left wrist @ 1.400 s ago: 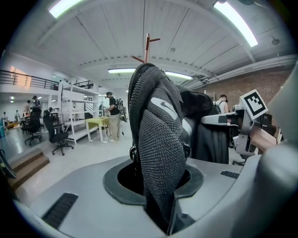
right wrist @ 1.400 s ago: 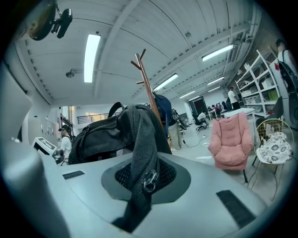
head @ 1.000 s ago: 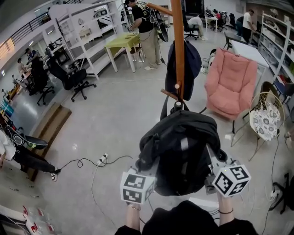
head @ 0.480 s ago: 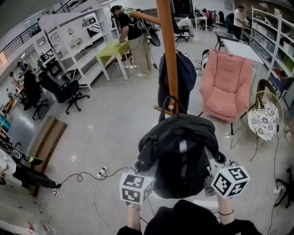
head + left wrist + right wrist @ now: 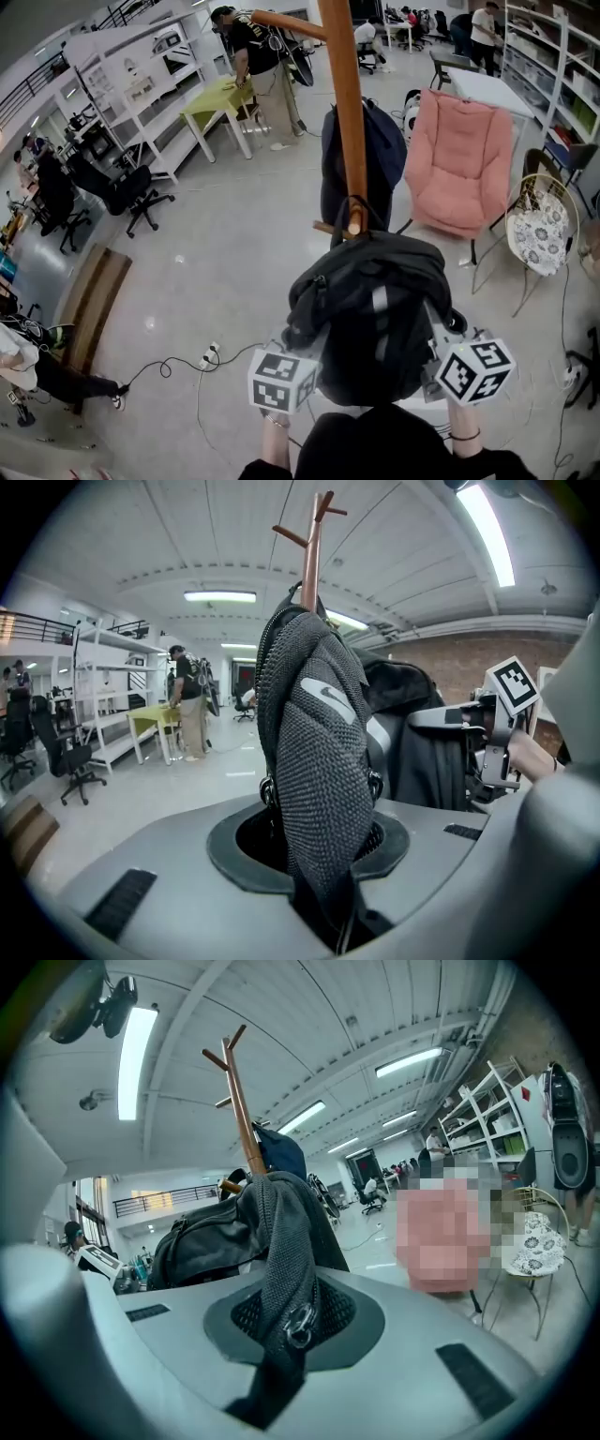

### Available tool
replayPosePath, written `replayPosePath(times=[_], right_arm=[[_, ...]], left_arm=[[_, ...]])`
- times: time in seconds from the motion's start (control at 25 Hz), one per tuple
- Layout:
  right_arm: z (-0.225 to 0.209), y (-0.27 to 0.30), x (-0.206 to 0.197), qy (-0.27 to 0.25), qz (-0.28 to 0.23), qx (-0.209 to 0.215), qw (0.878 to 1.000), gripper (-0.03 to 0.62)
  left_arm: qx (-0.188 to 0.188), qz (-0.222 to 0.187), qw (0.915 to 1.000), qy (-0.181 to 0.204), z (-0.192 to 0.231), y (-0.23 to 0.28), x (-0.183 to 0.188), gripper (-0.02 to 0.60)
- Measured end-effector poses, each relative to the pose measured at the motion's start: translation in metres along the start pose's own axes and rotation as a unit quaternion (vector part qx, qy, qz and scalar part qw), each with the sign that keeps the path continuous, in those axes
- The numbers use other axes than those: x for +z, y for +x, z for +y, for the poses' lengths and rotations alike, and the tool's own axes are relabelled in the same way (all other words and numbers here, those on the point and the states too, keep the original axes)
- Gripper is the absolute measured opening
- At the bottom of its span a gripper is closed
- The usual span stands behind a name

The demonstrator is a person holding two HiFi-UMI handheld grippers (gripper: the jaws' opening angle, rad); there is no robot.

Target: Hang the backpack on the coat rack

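The black backpack (image 5: 370, 319) hangs in front of me, held up by its two mesh shoulder straps. My left gripper (image 5: 323, 855) is shut on one strap (image 5: 319, 761), and my right gripper (image 5: 286, 1335) is shut on the other strap (image 5: 281, 1241). In the head view only their marker cubes show, the left (image 5: 281, 380) and the right (image 5: 473, 368); the jaws are hidden by the bag. The wooden coat rack pole (image 5: 342, 112) stands just beyond the bag. The bag's top handle loop (image 5: 354, 208) sits at a low peg (image 5: 352, 228); whether it is over the peg I cannot tell.
A dark blue garment (image 5: 375, 155) hangs on the rack's far side. A pink armchair (image 5: 459, 150) and a wicker chair with a floral cushion (image 5: 539, 239) stand to the right. A cable with a power strip (image 5: 211, 354) lies on the floor at left. A green table (image 5: 220, 94), shelves and people are further back.
Both grippers and the backpack have moved toward the coat rack. The pole looms larger, and the handle loop now sits at the low peg.
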State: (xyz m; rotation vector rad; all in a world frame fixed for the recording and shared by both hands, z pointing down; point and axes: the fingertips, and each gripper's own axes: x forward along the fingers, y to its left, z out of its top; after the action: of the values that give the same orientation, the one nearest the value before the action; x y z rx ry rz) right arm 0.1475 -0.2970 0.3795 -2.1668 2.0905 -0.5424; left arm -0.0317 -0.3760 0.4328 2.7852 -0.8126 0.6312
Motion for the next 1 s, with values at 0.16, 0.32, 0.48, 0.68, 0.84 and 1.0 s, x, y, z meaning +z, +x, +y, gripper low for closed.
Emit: replayPosePath(times=[0.16, 0.32, 0.48, 0.68, 0.84, 1.0], right_arm=[[0.0, 0.007, -0.008, 0.011, 0.003, -0.014, 1.0, 0.029], [-0.002, 0.01, -0.013, 0.012, 0.003, -0.029, 1.0, 0.029], [-0.002, 0.015, -0.02, 0.015, 0.005, -0.04, 0.999, 0.029], [-0.003, 0.016, -0.027, 0.015, 0.005, -0.054, 0.998, 0.029], [-0.005, 0.019, -0.028, 0.015, 0.007, -0.06, 0.998, 0.029], [-0.007, 0.023, -0.032, 0.015, 0.007, -0.063, 0.998, 0.029]], left_arm=[[-0.016, 0.018, 0.9997, 0.007, 0.009, 0.006, -0.004, 0.115], [-0.029, 0.025, 0.9992, 0.007, 0.013, 0.013, -0.008, 0.115], [-0.034, 0.032, 0.9989, 0.007, 0.016, 0.019, -0.016, 0.115], [-0.038, 0.038, 0.9985, 0.01, 0.017, 0.022, -0.024, 0.115], [-0.04, 0.043, 0.9982, 0.01, 0.018, 0.026, -0.026, 0.117], [-0.041, 0.046, 0.9981, 0.008, 0.02, 0.029, -0.031, 0.117]])
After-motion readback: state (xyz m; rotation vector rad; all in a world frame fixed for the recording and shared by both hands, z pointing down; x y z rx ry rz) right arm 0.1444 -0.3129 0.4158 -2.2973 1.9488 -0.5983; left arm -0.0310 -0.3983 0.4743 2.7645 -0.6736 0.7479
